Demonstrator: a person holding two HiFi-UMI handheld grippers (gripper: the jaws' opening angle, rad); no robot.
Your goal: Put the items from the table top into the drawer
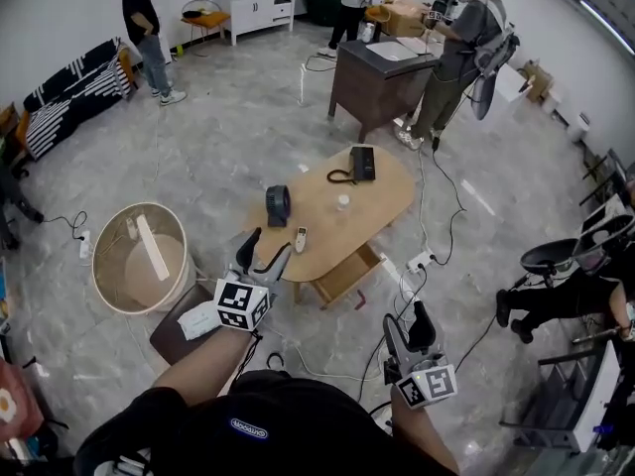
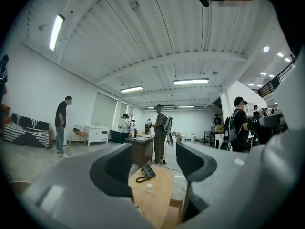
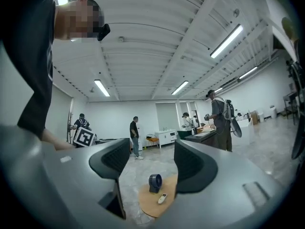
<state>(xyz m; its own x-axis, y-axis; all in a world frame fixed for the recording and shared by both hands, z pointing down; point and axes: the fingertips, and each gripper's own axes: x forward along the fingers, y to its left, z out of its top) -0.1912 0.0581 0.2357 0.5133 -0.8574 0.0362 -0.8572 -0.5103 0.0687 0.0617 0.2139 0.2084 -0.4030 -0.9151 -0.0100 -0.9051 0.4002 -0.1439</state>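
The left tongs [image 2: 152, 162] are held apart with nothing between them, near the end of the oval wooden desk [image 1: 382, 201]. The right tongs [image 3: 151, 161] are likewise spread and empty, off to the side. The wooden drawer [image 1: 347, 276] is seen pulled open under the desk, with only its bare bottom shown. The black telephone [image 1: 362, 163], small black fan [image 1: 278, 204], white remote control [image 1: 301, 238] and small white bottle [image 1: 342, 202] are seen on the desk top.

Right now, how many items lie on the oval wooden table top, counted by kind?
Fan: 1
Telephone: 1
Remote control: 1
Small white container: 1
Total: 4
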